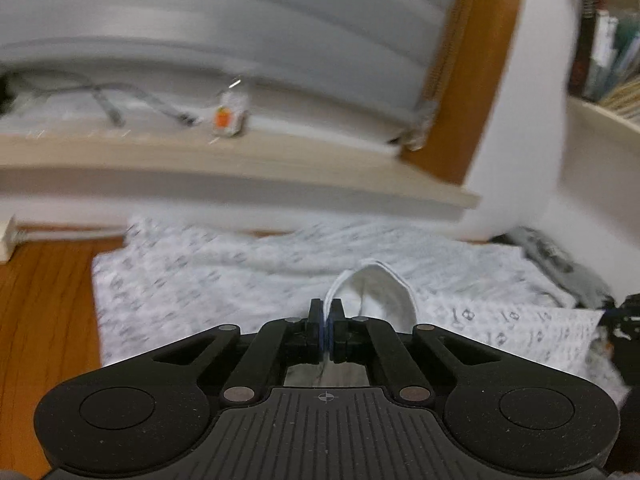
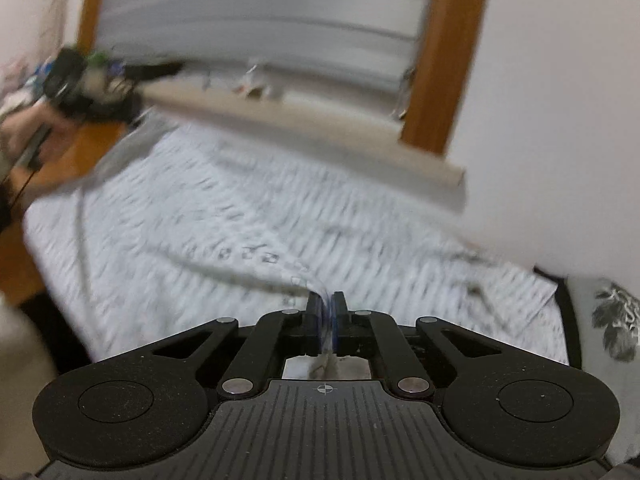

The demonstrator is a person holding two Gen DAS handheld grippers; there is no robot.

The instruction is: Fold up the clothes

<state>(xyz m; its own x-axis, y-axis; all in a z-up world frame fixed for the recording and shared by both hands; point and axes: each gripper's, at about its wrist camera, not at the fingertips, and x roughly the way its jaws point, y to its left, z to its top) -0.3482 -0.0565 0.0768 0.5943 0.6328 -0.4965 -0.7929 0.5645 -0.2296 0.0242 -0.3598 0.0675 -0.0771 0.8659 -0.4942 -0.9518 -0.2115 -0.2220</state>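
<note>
A white garment with a small grey print (image 1: 224,268) lies spread on the wooden floor, blurred in both wrist views. My left gripper (image 1: 327,309) is shut on a raised fold of its hem, and the plain white inside of the cloth (image 1: 380,292) loops up just right of the fingers. In the right wrist view the same printed garment (image 2: 224,216) fills the middle. My right gripper (image 2: 327,300) is shut on a lifted edge of it, with thin fabric pinched between the blue pads. A crease runs from that pinch toward the left.
A low beige ledge (image 1: 240,160) with a small orange-marked packet (image 1: 230,116) runs behind the garment below grey blinds. A wooden frame post (image 1: 452,80) and a white wall stand at the right. A dark grey patterned cloth (image 1: 560,260) lies at the right, and bare floor (image 1: 40,320) at the left.
</note>
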